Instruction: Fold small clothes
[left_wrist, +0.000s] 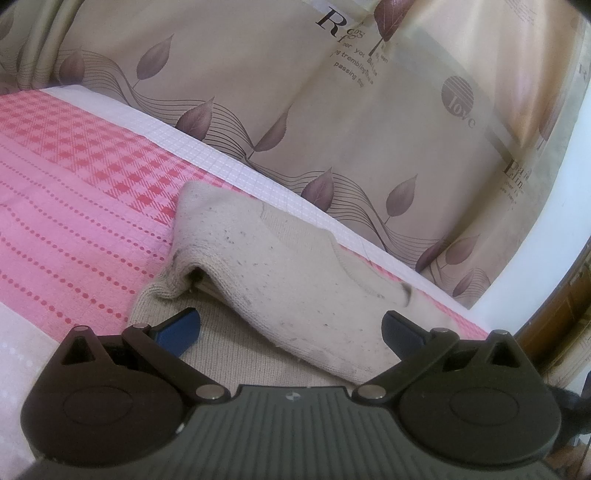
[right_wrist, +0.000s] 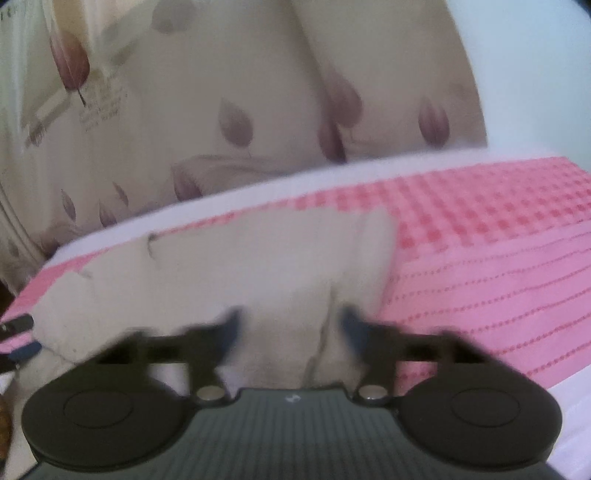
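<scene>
A small beige knitted garment (left_wrist: 280, 266) lies on the pink patterned bed cover (left_wrist: 74, 206), with one flap folded over its lower layer. My left gripper (left_wrist: 290, 330) is open, its blue-padded fingers (left_wrist: 181, 330) spread wide just above the garment's near part, holding nothing. In the blurred right wrist view the same garment (right_wrist: 229, 266) lies ahead. My right gripper (right_wrist: 290, 325) is open with a fold of the garment between its fingers. The left gripper's tip (right_wrist: 22, 336) shows at that view's left edge.
A beige curtain with leaf prints (left_wrist: 332, 110) hangs behind the bed, also in the right wrist view (right_wrist: 221, 92). A white band (left_wrist: 229, 162) runs along the cover's far edge. A white wall (left_wrist: 561, 192) stands at the right.
</scene>
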